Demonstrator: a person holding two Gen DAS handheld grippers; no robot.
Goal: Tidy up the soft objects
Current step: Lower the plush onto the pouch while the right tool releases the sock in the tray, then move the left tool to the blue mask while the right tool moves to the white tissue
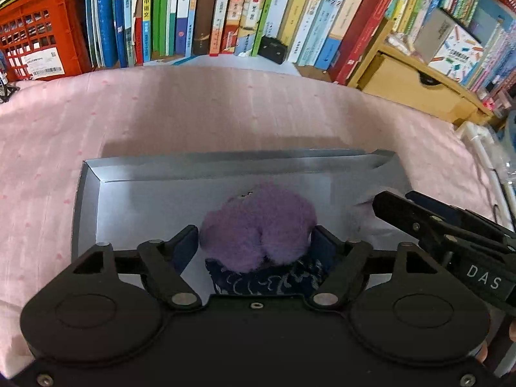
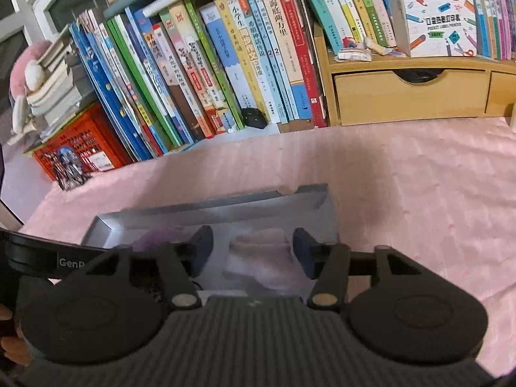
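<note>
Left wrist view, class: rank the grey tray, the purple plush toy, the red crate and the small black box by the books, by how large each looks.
1. Grey tray
2. Purple plush toy and red crate: look alike; the crate is cut off and farther away, so unranked
3. Small black box

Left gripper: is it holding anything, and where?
The left gripper pinches the purple plush by its two sides, above the grey tray. The right gripper is open, holding nothing.
</note>
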